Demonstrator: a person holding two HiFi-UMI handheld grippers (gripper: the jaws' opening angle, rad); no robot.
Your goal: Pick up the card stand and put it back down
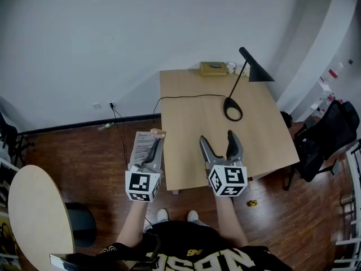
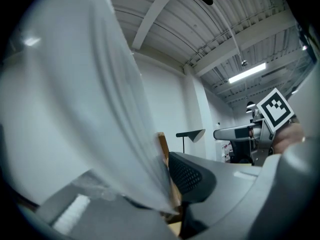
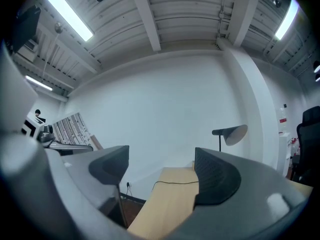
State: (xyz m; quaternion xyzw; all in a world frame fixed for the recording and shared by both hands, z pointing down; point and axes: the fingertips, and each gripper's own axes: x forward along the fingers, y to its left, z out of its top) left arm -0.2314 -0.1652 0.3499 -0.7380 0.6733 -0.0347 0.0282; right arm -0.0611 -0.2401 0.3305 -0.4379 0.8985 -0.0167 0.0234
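The card stand (image 1: 142, 147), a pale printed sheet in a clear holder with a small light wooden base at one end, is being held off the table (image 1: 186, 151) by the left gripper (image 1: 153, 151), whose jaws are being pressed together on it near that base. It is being carried above the wooden floor (image 1: 84, 151), just beside the table's left edge. It is being kept laid back, its printed face turned upward and its wooden base pointed away from the person.
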